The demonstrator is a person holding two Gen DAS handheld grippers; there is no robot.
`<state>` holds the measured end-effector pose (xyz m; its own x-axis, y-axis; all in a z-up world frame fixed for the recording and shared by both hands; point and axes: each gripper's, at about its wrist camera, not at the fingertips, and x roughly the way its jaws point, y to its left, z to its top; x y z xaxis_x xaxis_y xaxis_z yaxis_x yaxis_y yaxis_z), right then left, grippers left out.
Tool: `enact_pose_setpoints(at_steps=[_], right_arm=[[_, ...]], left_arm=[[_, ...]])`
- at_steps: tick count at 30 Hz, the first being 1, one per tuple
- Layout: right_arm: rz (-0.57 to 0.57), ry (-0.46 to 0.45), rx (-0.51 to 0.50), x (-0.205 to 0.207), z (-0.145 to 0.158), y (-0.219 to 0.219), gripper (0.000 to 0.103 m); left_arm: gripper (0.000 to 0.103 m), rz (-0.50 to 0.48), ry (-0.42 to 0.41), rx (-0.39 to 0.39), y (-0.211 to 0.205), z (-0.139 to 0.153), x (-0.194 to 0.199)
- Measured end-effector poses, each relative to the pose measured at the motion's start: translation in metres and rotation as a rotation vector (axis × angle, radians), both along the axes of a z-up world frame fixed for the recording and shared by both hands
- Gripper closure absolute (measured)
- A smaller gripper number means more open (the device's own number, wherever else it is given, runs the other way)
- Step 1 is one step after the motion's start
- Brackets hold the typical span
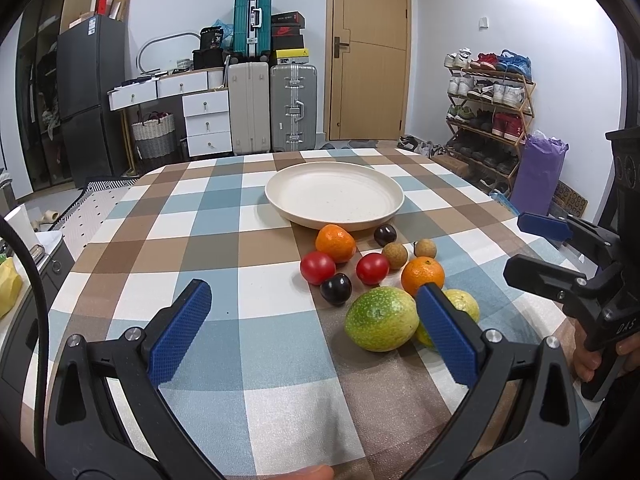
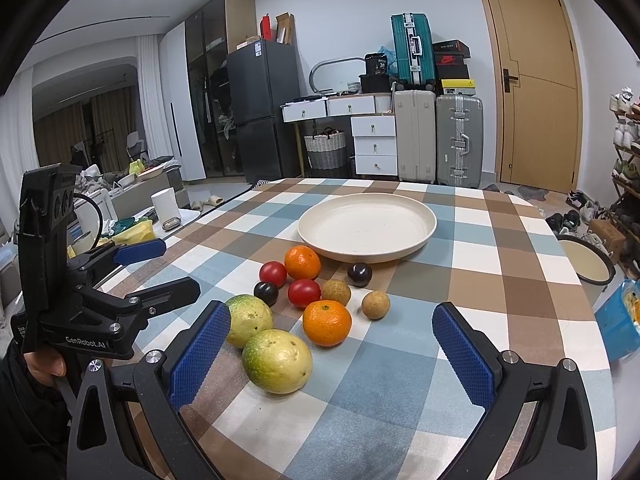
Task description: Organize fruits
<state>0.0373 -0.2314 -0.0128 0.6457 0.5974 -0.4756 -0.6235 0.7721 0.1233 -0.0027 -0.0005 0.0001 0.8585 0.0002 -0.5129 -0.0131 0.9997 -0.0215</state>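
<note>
Nothing picked yet; both my grippers hang spread wide and empty over the checked tablecloth (image 2: 500, 240). Left gripper (image 1: 312, 332) sits near the green-yellow fruit (image 1: 381, 319); right gripper (image 2: 332, 356) frames its twin (image 2: 277, 361) and an orange (image 2: 327, 322). The plate (image 2: 366, 226) is bare, at the far side of the cluster. My guess for the step: take an outer fruit first, jaws straddling its widest part, close gently, since round fruit will likely roll. Tomatoes (image 2: 304, 293), dark plums (image 2: 266, 293) and brown longans (image 2: 375, 305) sit packed close, some touching, so a finger may nudge neighbours. The other orange (image 2: 302, 262) lies just beside the plate's rim.
</note>
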Motion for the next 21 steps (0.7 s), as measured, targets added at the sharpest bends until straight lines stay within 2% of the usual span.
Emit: enact_pose_setpoints(at_steps=[21], right_arm=[[0.001,-0.005,-0.003,-0.0008,0.0009,-0.0011,0.000]], left_arm=[[0.001,-0.005,-0.005,-0.001,0.0000,0.0012,-0.0004]])
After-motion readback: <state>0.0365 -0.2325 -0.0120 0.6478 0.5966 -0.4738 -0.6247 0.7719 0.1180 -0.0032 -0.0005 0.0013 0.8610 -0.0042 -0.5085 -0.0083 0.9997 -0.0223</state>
